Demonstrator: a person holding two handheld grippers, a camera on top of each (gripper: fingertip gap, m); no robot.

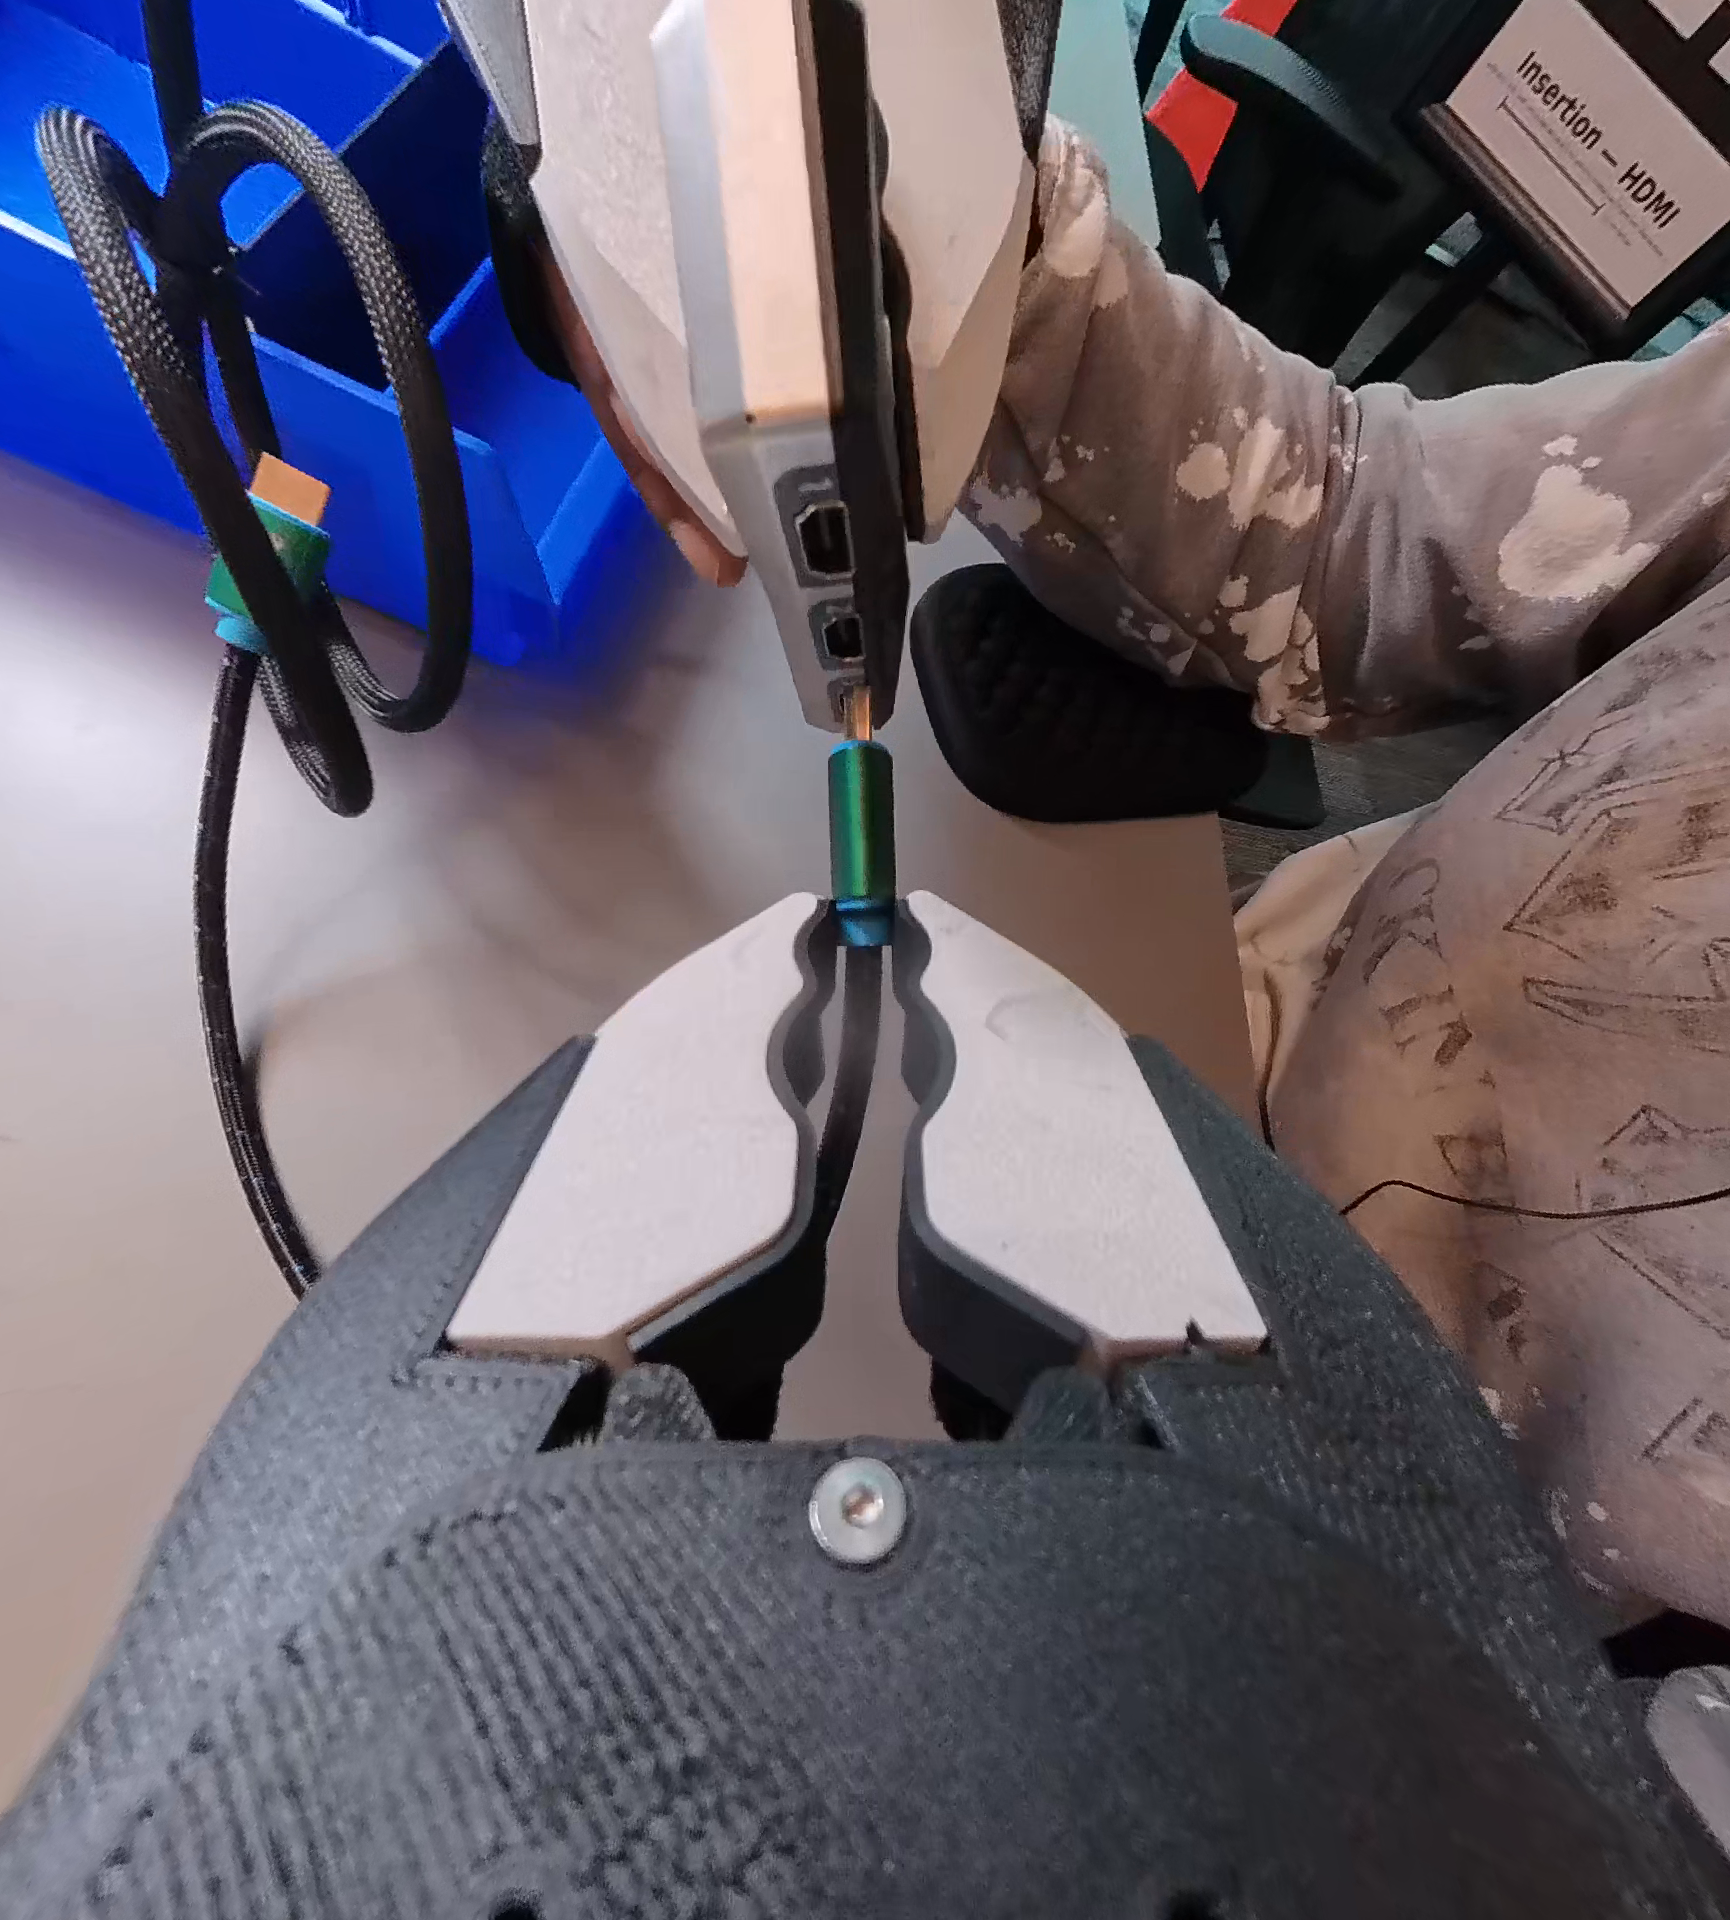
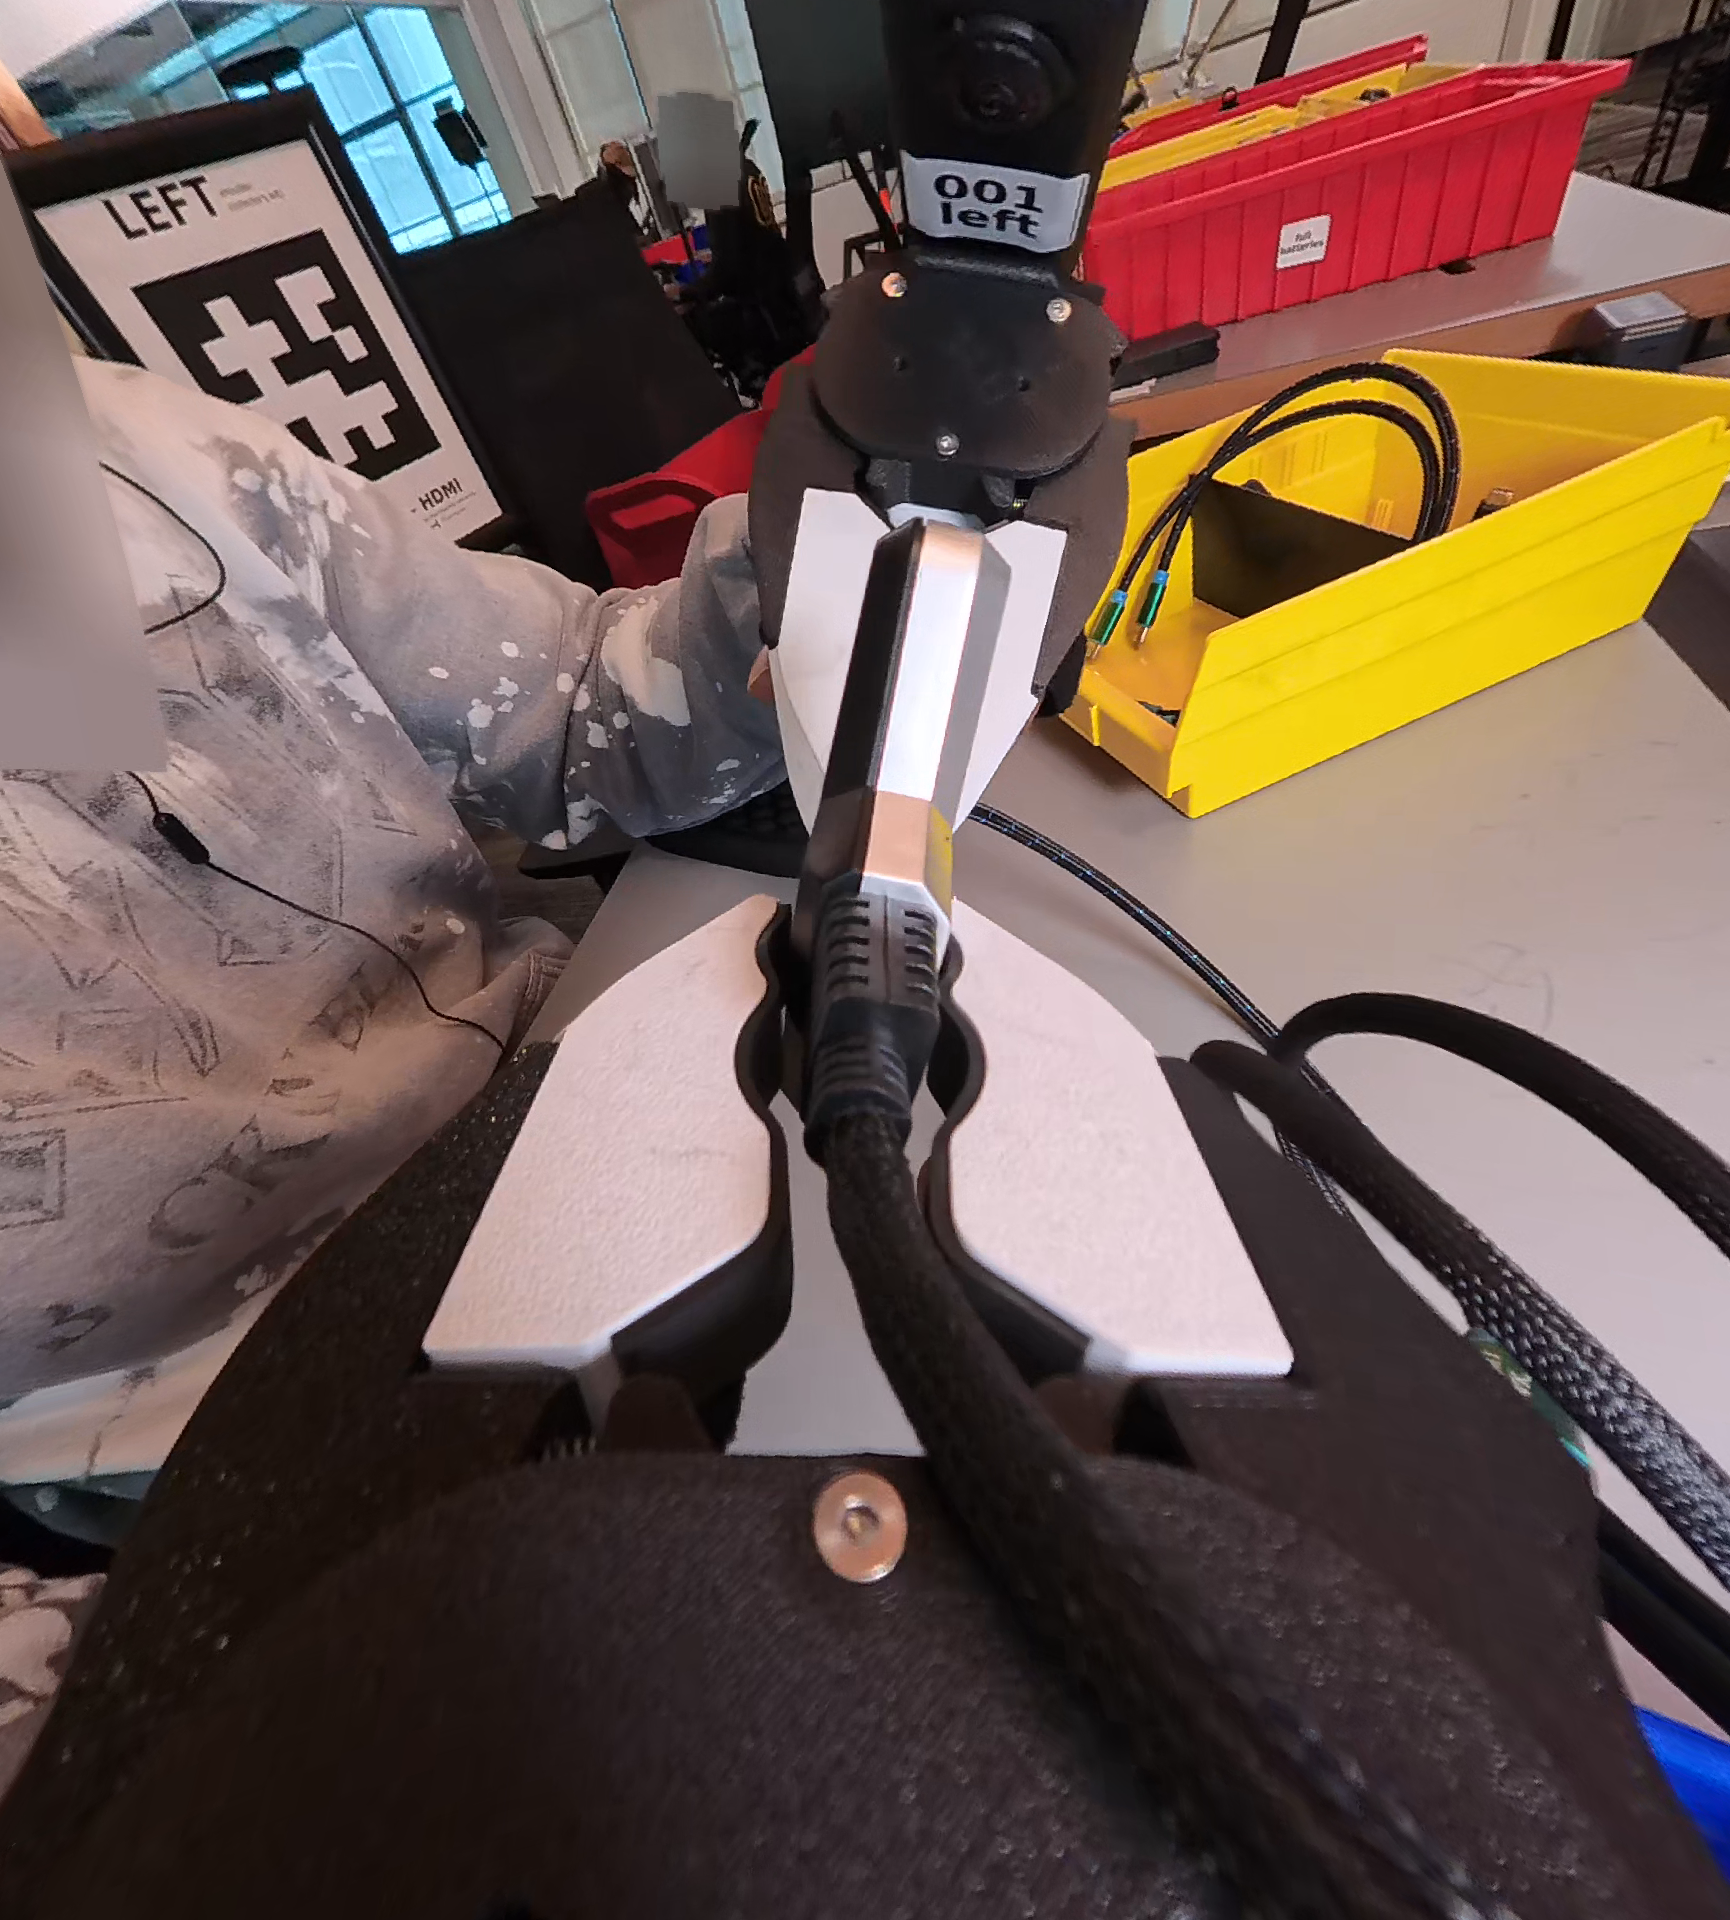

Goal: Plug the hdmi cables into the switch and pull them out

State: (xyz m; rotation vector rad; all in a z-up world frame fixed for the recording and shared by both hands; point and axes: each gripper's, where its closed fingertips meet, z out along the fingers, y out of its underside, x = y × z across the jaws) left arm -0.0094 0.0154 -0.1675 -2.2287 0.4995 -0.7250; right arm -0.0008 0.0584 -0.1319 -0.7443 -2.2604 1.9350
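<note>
In the left wrist view, my left gripper is shut on the blue collar end of a green HDMI plug. The plug's gold tip sits partly in the lowest port of the silver switch; two ports above it are empty. My right gripper is shut on the black ribbed cable end of the switch and holds it above the table, facing the left gripper's white fingers. A second green plug hangs on looped black braided cable at the left.
A blue bin stands on the grey table behind the hanging cable. A yellow bin holds more green-tipped cables. Red bins stand farther back. A person's patterned sleeve and a framed marker sign are nearby.
</note>
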